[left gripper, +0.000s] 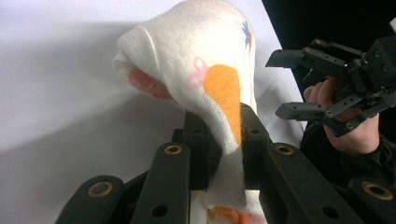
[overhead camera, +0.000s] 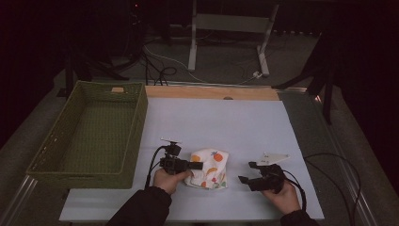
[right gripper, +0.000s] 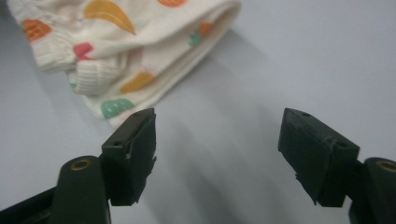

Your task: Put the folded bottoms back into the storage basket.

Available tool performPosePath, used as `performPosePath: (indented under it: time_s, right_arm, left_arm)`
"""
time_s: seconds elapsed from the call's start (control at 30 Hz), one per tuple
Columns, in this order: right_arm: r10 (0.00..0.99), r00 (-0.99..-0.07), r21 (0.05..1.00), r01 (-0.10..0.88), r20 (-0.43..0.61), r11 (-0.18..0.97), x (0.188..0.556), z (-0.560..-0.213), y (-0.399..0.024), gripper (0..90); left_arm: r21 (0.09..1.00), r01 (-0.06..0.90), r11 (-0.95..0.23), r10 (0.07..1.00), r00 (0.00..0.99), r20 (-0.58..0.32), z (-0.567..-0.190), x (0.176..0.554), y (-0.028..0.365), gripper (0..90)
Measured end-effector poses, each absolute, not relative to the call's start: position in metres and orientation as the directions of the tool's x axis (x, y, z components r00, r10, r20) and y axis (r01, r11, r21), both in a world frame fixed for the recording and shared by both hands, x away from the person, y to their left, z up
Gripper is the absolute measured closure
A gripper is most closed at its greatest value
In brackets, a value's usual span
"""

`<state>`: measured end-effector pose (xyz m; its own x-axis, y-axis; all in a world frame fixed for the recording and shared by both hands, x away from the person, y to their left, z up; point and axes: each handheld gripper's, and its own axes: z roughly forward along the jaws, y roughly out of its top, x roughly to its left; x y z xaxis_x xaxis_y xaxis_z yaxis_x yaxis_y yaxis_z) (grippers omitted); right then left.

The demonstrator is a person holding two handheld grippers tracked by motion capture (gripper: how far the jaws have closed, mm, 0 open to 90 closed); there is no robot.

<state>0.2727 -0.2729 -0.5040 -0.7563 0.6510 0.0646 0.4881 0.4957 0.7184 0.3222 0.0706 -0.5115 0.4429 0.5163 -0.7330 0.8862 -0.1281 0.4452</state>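
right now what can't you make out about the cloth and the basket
- Cloth: left gripper view, its lower end is hidden between the left gripper's fingers.
- Cloth, right gripper view: upper part cut off by the top edge.
- Basket: high view, too dim to identify the small tan piece at its far end.

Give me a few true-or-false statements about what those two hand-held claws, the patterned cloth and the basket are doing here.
1. The left gripper is clamped on the white fruit-print cloth. True.
2. The right gripper grips the cloth too. False: its jaws stand apart with nothing between them.
3. The green basket holds the cloth. False: the cloth lies on the white table.
4. The basket stands at the table's left side. True.
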Motion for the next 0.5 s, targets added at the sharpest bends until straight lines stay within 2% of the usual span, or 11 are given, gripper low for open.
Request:
performPosePath:
  time_s: [0.5]
  right_arm:
    - [0.712, -0.701, 0.717, 0.520, 0.046, 0.465, 0.273, -0.503, -0.290, 17.9]
  left_arm:
    - [0.471, 0.875, -0.113, 0.510, 0.458, -0.728, -0.497, 0.325, 0.079, 78.8]
